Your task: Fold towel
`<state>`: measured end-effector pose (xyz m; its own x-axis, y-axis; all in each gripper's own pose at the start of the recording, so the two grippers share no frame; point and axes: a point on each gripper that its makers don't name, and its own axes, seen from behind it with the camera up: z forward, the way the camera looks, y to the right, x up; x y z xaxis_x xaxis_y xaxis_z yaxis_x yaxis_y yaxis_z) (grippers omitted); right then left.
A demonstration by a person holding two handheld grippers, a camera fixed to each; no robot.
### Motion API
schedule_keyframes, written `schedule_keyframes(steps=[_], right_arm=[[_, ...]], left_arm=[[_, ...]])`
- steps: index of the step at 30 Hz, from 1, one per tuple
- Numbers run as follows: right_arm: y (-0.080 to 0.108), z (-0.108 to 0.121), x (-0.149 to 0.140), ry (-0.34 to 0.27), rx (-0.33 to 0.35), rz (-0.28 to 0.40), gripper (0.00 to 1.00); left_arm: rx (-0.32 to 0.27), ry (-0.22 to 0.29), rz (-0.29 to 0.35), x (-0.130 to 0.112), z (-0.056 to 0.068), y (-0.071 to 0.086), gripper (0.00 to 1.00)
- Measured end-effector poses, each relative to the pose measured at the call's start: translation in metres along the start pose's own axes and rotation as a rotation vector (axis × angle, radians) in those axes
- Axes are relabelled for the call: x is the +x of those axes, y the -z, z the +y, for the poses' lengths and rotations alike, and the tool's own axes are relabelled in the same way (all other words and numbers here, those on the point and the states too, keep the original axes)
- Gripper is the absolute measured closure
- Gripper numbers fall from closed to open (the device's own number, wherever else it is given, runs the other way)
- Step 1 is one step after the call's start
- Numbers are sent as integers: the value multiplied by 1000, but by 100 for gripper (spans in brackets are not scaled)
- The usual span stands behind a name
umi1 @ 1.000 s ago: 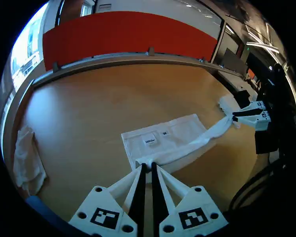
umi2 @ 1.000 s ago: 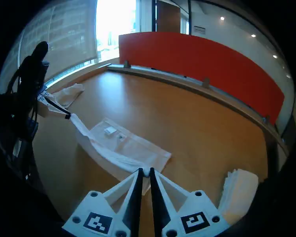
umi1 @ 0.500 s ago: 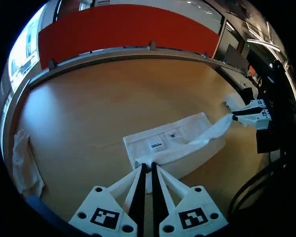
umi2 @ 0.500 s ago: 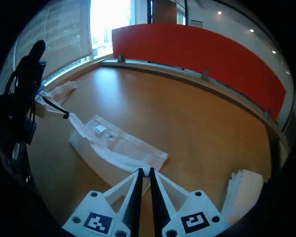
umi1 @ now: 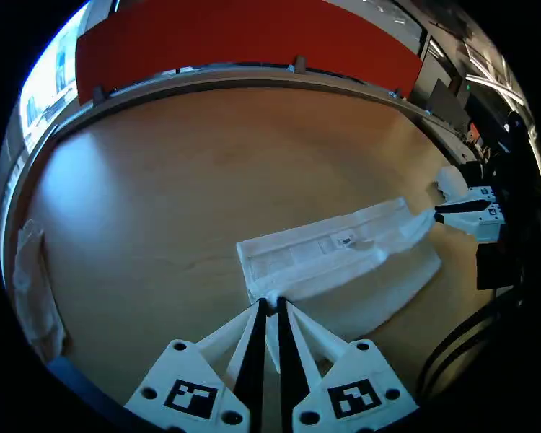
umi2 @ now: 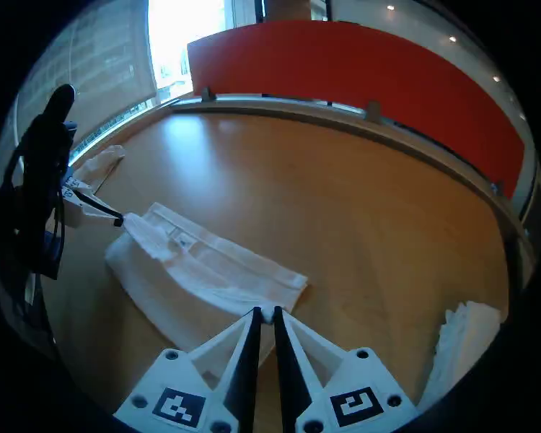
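towel [umi1: 328, 249] drawn further over, corner pinched in left hand-held gripper [umi1: 269, 300]

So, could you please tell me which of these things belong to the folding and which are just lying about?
In use: towel, left gripper, right gripper, each shut on a corner.
Lying about: crumpled cloth, stack of folded cloths, red partition.

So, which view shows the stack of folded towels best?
The right gripper view: the stack of folded towels lies close and large at its lower right. In the left gripper view the stack is a small white patch beyond the right gripper.
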<state>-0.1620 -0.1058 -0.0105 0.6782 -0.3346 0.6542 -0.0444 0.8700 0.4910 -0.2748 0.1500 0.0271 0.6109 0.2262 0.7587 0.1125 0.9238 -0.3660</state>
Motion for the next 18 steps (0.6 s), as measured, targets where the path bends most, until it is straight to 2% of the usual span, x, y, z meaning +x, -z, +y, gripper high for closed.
schedule_keyframes(steps=[6,10,14,18], right_arm=[[-9,8,1,-11,-32,-5,84],[-13,10,2,-27,-39,-8,82],[-15,11,3,-34,-44,-6,82],[-16,15,5,-39,-59,-1,76]], left_arm=[[16,15,-2,4,-4,-11,87],[30,9,-6,5,-8,-15,74],[46,-3,-13,6,-13,-16,67],[50,-1,-5,9,-15,-14,62]])
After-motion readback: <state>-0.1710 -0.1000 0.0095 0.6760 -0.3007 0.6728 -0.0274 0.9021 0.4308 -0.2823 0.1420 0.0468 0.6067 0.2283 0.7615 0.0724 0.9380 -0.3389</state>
